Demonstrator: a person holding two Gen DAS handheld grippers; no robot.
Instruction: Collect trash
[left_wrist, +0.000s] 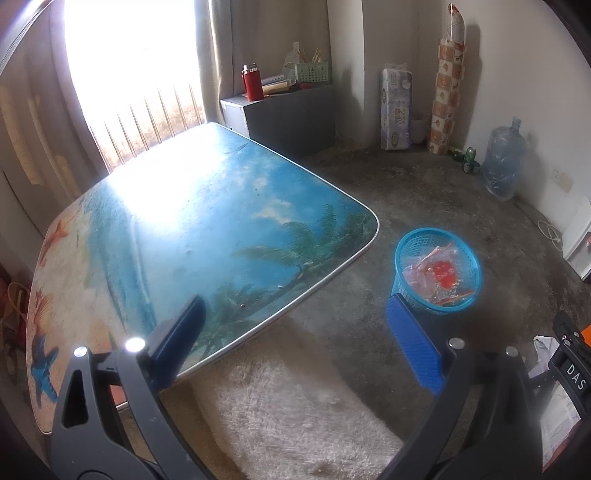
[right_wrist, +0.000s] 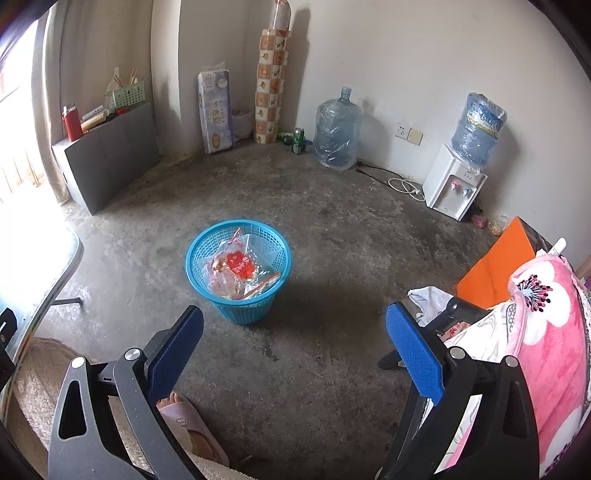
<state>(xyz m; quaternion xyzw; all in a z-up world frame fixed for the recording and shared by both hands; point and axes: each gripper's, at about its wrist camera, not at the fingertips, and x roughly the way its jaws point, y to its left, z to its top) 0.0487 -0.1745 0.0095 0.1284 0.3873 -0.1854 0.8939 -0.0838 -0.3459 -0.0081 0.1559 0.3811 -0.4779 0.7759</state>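
Both tongs are hanging wide open and empty: the left gripper (left_wrist: 295, 343) over the table (left_wrist: 207, 206) edge, the right gripper (right_wrist: 295, 343) above bare floor. Ahead of the right gripper, the blue basket (right_wrist: 238, 271) is holding clear wrappers (right_wrist: 236, 269), red label unreadable. The table is probably cleared, so scanning for strays is advisable. "DAS" is showing at the left view's right edge.

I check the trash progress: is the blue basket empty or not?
Not empty: the blue basket stands upright and holds clear and red plastic wrappers.
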